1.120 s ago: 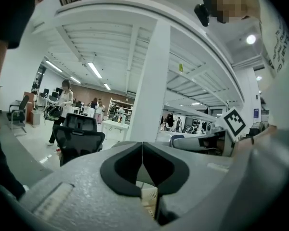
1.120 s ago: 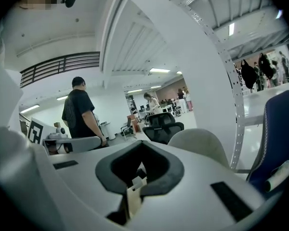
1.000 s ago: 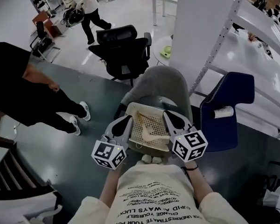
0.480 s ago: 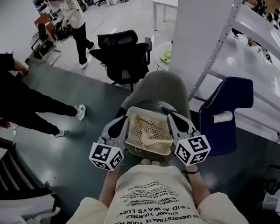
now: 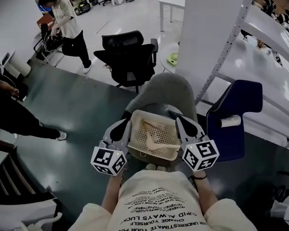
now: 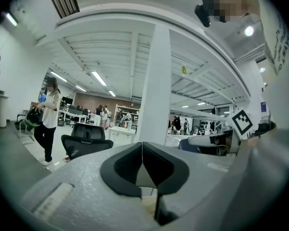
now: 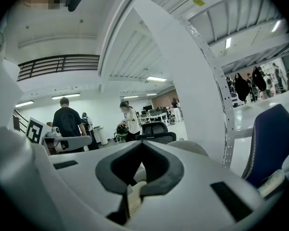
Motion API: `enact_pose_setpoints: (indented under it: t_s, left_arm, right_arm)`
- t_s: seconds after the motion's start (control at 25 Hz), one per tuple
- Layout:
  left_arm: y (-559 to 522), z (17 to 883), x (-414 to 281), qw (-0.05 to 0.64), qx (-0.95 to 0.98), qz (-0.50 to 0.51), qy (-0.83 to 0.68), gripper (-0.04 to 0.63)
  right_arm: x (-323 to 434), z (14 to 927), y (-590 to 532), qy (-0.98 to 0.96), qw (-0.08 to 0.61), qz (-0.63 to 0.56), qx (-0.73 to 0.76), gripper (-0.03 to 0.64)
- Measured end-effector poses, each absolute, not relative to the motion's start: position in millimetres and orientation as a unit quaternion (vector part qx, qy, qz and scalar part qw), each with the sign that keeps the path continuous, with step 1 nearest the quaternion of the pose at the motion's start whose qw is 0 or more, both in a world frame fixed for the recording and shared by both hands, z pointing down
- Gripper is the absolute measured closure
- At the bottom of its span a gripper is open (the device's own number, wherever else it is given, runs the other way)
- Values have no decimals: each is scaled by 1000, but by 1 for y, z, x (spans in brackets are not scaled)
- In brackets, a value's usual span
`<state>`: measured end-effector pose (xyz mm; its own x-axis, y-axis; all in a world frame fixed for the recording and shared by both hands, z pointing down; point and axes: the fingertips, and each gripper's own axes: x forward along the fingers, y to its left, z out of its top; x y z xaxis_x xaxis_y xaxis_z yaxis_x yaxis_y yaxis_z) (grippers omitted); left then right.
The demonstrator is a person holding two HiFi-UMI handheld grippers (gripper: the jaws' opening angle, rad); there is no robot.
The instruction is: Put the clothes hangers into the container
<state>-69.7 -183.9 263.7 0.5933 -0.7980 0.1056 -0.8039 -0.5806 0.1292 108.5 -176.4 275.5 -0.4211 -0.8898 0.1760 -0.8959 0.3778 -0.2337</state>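
I am holding the basket [image 5: 156, 113] between my two tools, over the seat of the grey chair [image 5: 159, 88]. The left gripper [image 5: 124, 127] is lying along the basket's left side and the right gripper [image 5: 183, 124] along its right side, both pointing away from me and roughly level. In the left gripper view, the left gripper [image 6: 142, 146] is showing its jaws pressed together along a thin vertical seam, with a cream strip of the basket [image 6: 147, 201] pinched low between them. In the right gripper view, the right gripper [image 7: 142, 146] is likewise clenched, and a perforated cream piece of the basket [image 7: 131, 198] is sitting in the lower part of its seam. I am therefore recording both tools as grasping the basket wall. A pale hanger [image 5: 151, 141] is lying on the basket's perforated floor, towards the near side; I cannot tell whether more than one is there. A white column [image 5: 207, 28] is standing just beyond the grey chair, a blue chair [image 5: 233, 114] is standing to the right and a black office chair [image 5: 130, 57] farther off. A person in a light top [image 5: 62, 23] is bending over near the far left.
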Motion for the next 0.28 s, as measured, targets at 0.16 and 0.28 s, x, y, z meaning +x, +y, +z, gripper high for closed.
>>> enact_pose_setpoints:
  t_s: [0.16, 0.28]
  left_arm:
    - [-185, 264, -72, 82, 887, 20, -454, 572]
    - [-184, 264, -75, 83, 885, 22, -457, 572]
  right_arm:
    - [111, 278, -175, -829, 14, 151, 539, 615]
    - [112, 280, -174, -828, 12, 156, 539, 615]
